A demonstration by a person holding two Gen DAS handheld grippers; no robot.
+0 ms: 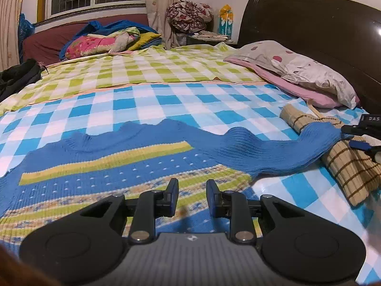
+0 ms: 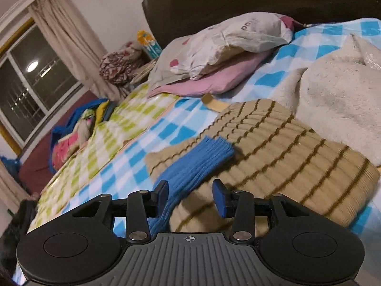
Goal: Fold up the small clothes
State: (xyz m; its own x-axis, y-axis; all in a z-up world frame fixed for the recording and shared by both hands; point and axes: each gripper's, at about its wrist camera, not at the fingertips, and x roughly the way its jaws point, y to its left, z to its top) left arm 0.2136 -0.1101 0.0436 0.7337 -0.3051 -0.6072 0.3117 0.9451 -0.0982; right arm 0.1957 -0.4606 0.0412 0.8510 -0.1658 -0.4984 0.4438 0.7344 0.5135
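A small blue knit sweater (image 1: pixel 114 164) with yellow-green stripes lies spread flat on the checked bed. Its right sleeve (image 1: pixel 273 150) stretches right over a beige brown-striped garment (image 1: pixel 352 174). My left gripper (image 1: pixel 191 190) is open just above the sweater's patterned lower part, holding nothing. My right gripper (image 2: pixel 190 196) is open over the blue sleeve cuff (image 2: pixel 204 157), which lies between its fingers on the beige garment (image 2: pixel 297 157). The right gripper also shows at the right edge of the left wrist view (image 1: pixel 364 138).
A blue-white checked sheet (image 1: pixel 166 104) covers the bed, with a green checked one (image 1: pixel 142 69) behind. Pillows (image 1: pixel 297 69) lie against the dark headboard (image 1: pixel 309 19). A white fluffy garment (image 2: pixel 338 95) lies to the right. Piled clothes (image 1: pixel 107 40) lie at the far side.
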